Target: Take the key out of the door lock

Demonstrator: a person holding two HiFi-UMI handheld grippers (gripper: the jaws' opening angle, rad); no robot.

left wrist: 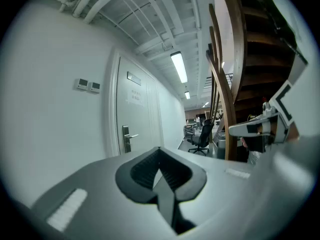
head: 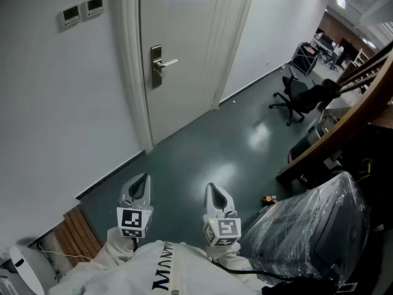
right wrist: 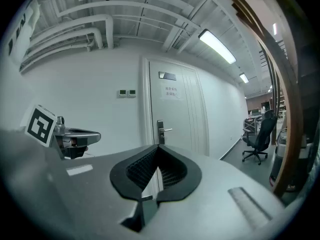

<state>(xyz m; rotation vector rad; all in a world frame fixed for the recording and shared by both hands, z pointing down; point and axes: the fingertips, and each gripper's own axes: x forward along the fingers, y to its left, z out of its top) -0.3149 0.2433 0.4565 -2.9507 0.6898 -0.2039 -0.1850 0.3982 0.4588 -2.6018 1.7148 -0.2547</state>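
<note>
door (head: 184,72): matt white | lock handle (head: 166,62): brushed metal | floor (head: 215,146): smooth, glossy

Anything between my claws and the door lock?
Nothing visible: bare floor runs from the left claw and right claw to the door lock. The office chair stands well off to the right. The key is too small to make out.

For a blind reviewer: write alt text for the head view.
The left gripper and right gripper, jaws shut and empty, point across a dark floor toward a closed white door with a lever handle.
</note>
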